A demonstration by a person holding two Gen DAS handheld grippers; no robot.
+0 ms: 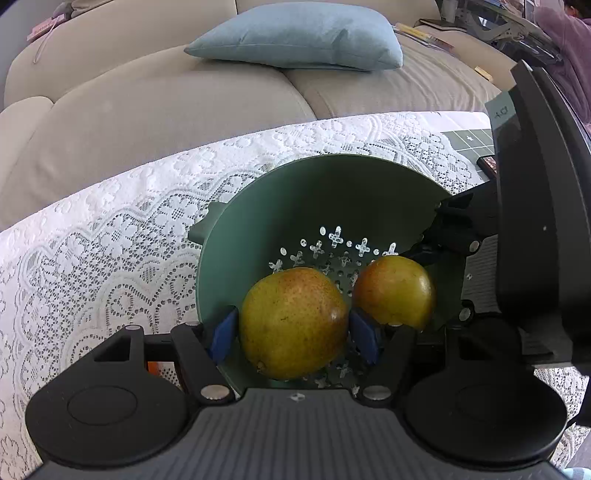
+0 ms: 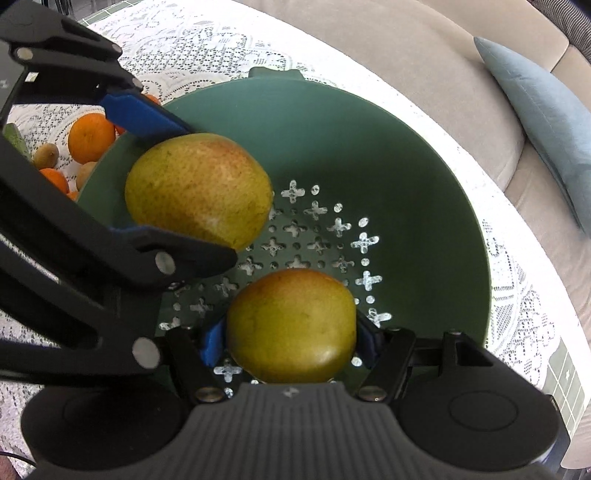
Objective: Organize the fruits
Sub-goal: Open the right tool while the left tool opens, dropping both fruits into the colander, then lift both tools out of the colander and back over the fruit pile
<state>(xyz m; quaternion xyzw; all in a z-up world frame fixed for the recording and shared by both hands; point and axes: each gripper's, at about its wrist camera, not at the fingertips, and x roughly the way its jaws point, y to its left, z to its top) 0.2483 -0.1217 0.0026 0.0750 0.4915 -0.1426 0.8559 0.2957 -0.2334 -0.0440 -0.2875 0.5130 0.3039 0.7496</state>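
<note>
A green colander point(image 1: 295, 192) point(image 2: 406, 155) stands on the lace tablecloth. My left gripper point(image 1: 293, 330) is shut on a yellow-green pear point(image 1: 293, 321) and holds it inside the colander, above the perforated bottom. In the right wrist view this gripper point(image 2: 147, 170) comes in from the left with its pear point(image 2: 197, 188). My right gripper point(image 2: 291, 339) is shut on a second pear point(image 2: 291, 325), also inside the colander. That pear shows in the left wrist view point(image 1: 393, 290), with the right gripper body point(image 1: 532, 221) at the right.
Oranges point(image 2: 90, 136) and kiwis point(image 2: 45, 155) lie on the lace cloth point(image 1: 110, 240) left of the colander. A beige sofa point(image 1: 166, 107) with a blue cushion point(image 1: 299, 35) runs behind the table. A green gridded mat point(image 1: 471, 140) lies at the far right.
</note>
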